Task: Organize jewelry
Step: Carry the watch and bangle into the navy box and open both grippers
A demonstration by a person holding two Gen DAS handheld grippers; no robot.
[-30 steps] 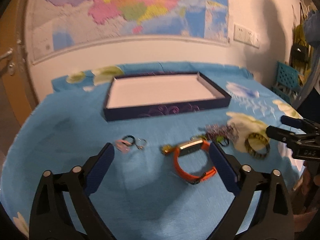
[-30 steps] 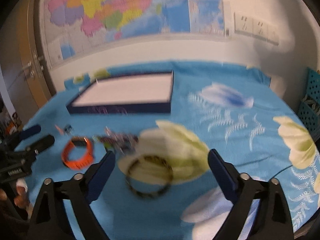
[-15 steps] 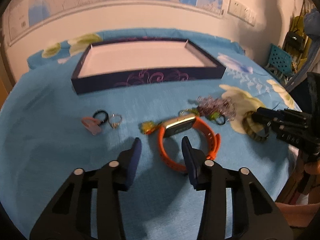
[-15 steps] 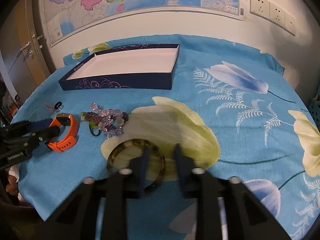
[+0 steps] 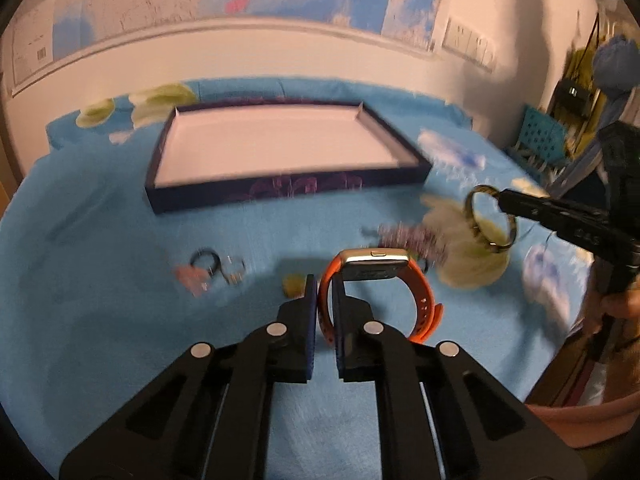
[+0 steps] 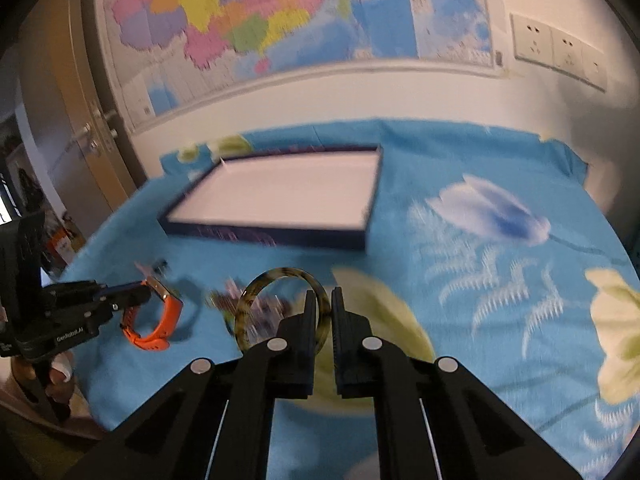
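Observation:
My left gripper (image 5: 325, 292) is shut on the strap of an orange smartwatch (image 5: 416, 280) and holds it above the blue cloth; it also shows in the right wrist view (image 6: 154, 330). My right gripper (image 6: 325, 300) is shut on a tortoiseshell bangle (image 6: 256, 300), lifted off the cloth, also seen in the left wrist view (image 5: 490, 220). An open dark-blue tray (image 5: 280, 190) with a white floor stands beyond, also in the right wrist view (image 6: 276, 236).
On the cloth lie a beaded purple bracelet (image 5: 412, 236), a black ring (image 5: 206, 260), a pink piece (image 5: 190, 278), a small silver ring (image 5: 236, 274) and a yellow-green bit (image 5: 292, 284). A wall with a map is behind. A blue crate (image 5: 540, 136) stands at right.
Both grippers closed: the left on the orange watch strap, the right on the bangle. Both items have been lifted off the cloth.

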